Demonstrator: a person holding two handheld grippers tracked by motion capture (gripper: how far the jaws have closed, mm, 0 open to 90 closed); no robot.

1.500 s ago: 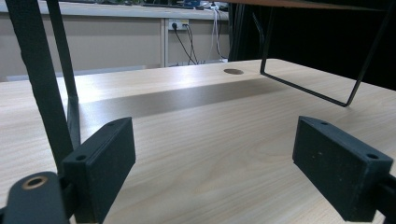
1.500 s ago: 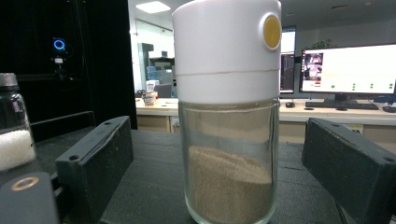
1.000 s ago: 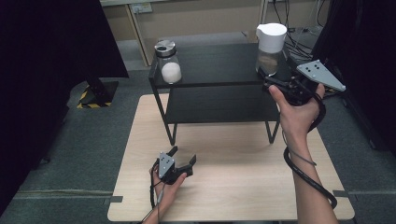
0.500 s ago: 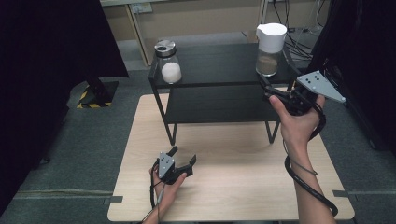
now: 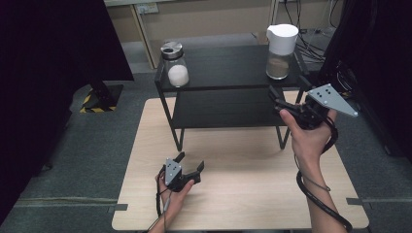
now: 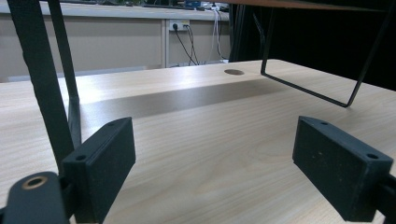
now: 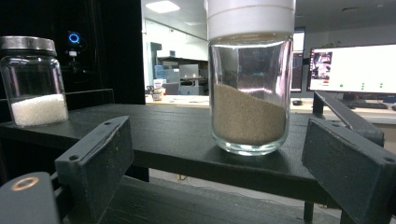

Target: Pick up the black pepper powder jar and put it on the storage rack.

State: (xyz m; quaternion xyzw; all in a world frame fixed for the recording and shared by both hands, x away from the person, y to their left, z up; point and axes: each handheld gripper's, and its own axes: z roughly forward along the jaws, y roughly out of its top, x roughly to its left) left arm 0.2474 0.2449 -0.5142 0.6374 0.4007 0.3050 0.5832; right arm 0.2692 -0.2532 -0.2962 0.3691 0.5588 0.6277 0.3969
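A glass jar with a white lid point(image 5: 281, 51) holds brown grains and stands at the right end of the black shelf's top board point(image 5: 228, 68). In the right gripper view this jar point(image 7: 248, 88) is straight ahead, a little beyond the jaws. My right gripper point(image 5: 278, 98) is open at the shelf's right front corner, level with the top board, and holds nothing point(image 7: 217, 144). A silver-lidded jar of white grains point(image 5: 175, 68) stands at the left end point(image 7: 33, 81). My left gripper point(image 5: 190, 162) rests open and holding nothing on the wooden table point(image 6: 210, 140).
The black two-tier shelf stands on a light wooden table point(image 5: 243, 194); its thin legs point(image 6: 42, 79) rise close to the left gripper. A raised rail point(image 7: 348, 114) runs along the shelf's right end. Dark curtains hang at both sides.
The right hand has come down and back a little toward the person, still facing the white-lidded jar. The left gripper has not moved.
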